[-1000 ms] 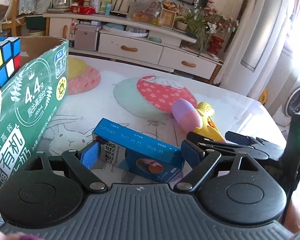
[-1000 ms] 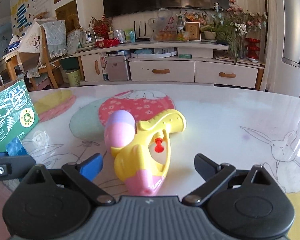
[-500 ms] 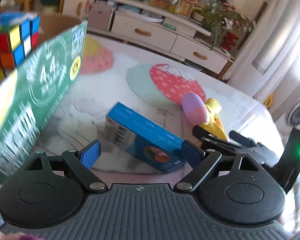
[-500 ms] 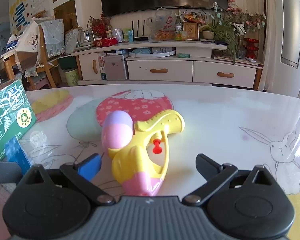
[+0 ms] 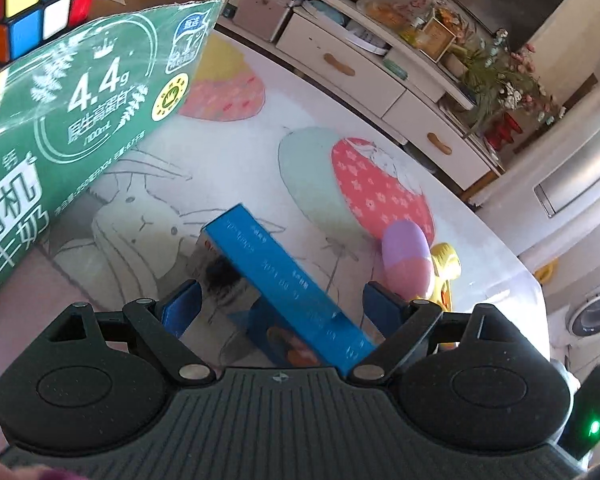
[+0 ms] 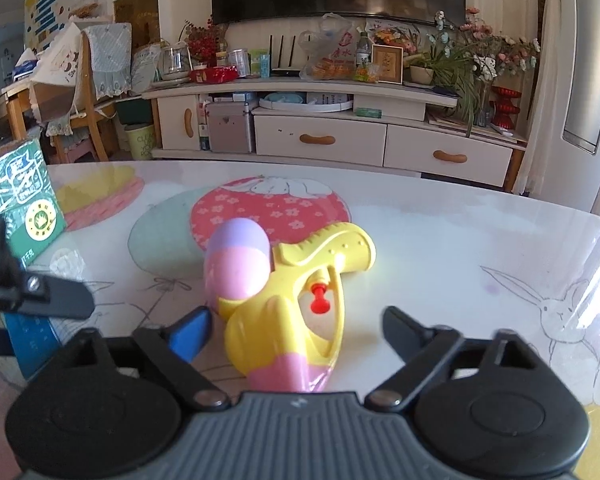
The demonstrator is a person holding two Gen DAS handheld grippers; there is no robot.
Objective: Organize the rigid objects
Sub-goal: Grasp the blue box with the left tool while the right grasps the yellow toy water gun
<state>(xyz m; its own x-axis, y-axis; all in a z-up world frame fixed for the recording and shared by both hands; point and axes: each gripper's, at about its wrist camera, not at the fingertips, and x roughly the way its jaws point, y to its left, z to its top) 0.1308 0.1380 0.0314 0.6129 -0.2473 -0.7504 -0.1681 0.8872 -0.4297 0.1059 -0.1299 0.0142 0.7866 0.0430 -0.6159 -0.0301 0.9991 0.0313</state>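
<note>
Two hand-held tools close in on toys and packets scattered over a cartoon-printed worktop [image 6: 440, 240], with a green milk carton box [image 5: 80, 120] at the left serving, it seems, as the bin. The left tool [image 5: 280, 306] stands wide around a blue packet [image 5: 284, 280], its blue pads [image 5: 182, 308] not yet pressing; the packet lies skewed across the gap, so squaring the jaws to its long sides before closing looks the surer way to avoid a corner pinch. The right tool [image 6: 296, 330], its jaws just closing yet clear of contact, straddles the grip of a yellow water pistol [image 6: 300, 300]. Clamping the pink-tipped handle rather than the rounded pink-and-lilac tank [image 6: 238, 260] should hold better, since smooth, curved plastic may slip. The pistol lies on its side near the worktop's middle, red trigger [image 6: 319, 305] showing. A Rubik's cube [image 5: 32, 4] already sits in the box.
</note>
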